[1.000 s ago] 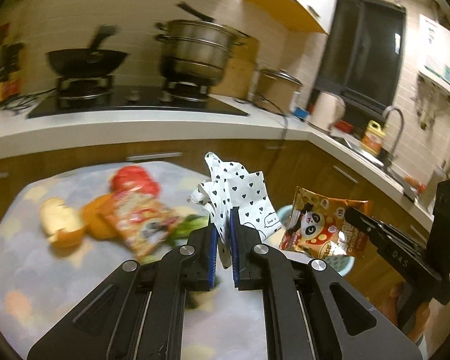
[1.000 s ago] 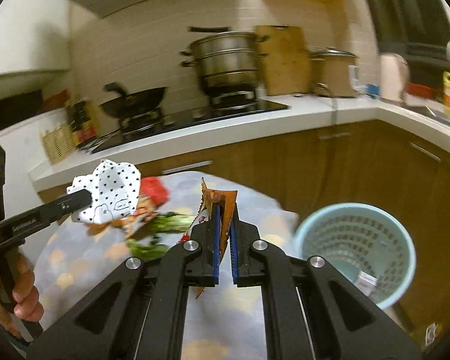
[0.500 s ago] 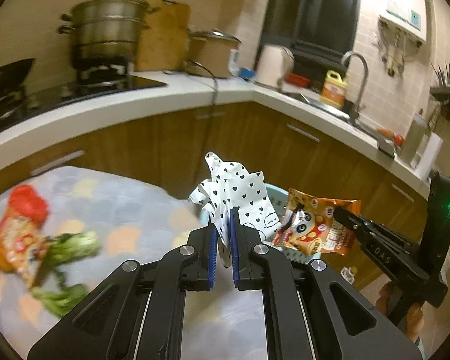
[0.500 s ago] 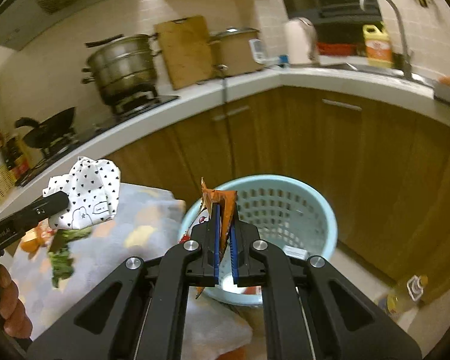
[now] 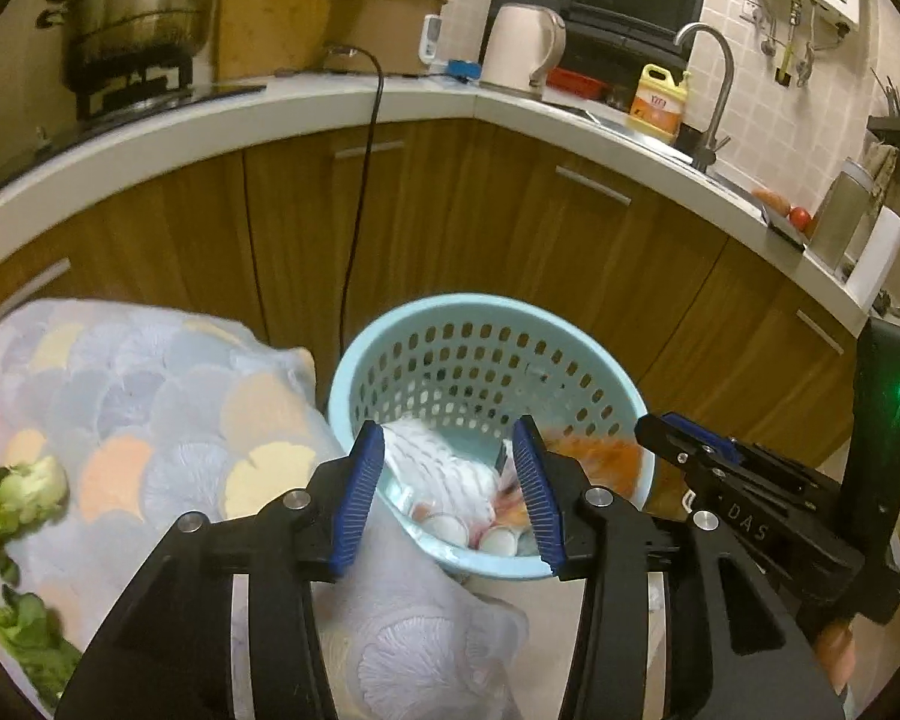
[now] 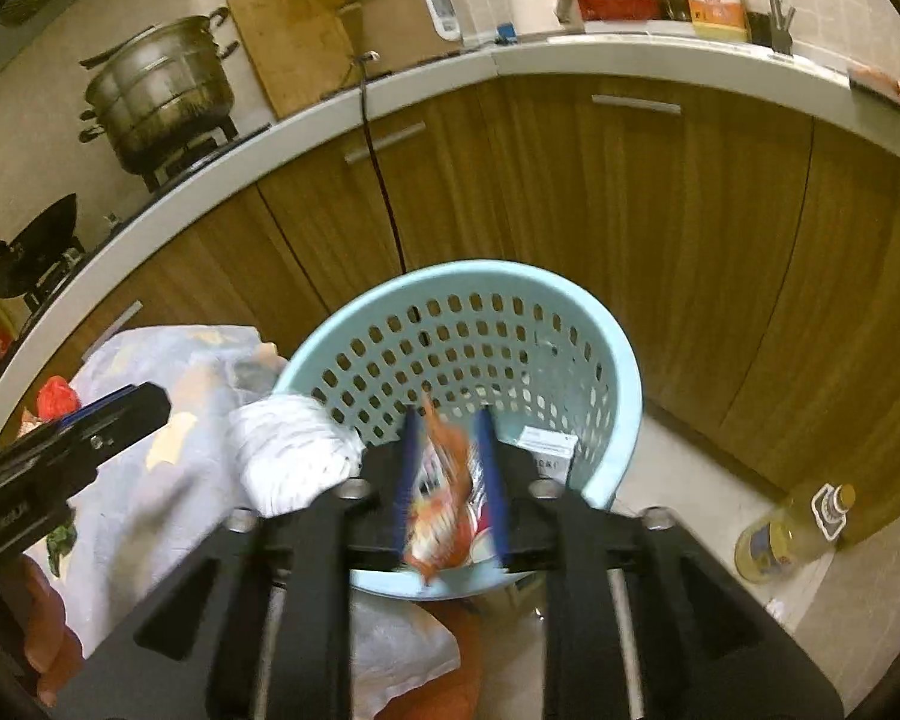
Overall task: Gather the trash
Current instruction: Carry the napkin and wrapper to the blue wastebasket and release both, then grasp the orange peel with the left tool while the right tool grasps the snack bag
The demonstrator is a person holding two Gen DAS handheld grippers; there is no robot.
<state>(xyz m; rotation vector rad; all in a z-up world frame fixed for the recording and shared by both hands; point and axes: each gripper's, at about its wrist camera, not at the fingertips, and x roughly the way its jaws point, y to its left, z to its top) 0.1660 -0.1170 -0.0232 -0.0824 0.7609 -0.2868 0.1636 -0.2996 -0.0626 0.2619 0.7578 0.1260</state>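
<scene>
Here we were at the drop: both tools had just been opening over the pale blue basket point(image 5: 570, 348). The left tool point(image 5: 450, 483) stood parted, the white dotted wrapper point(image 5: 432, 462) falling clear. The right tool point(image 6: 448, 480) gaped, the orange snack packet point(image 6: 447, 504) slipping between its pads. Next, back to the table point(image 5: 168, 408) for the greens point(image 5: 18, 492). Blur hid the basket's contents.

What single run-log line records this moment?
left gripper: open | right gripper: open | white patterned wrapper, orange snack packet: dropping | light-blue perforated plastic basket: receiving
</scene>
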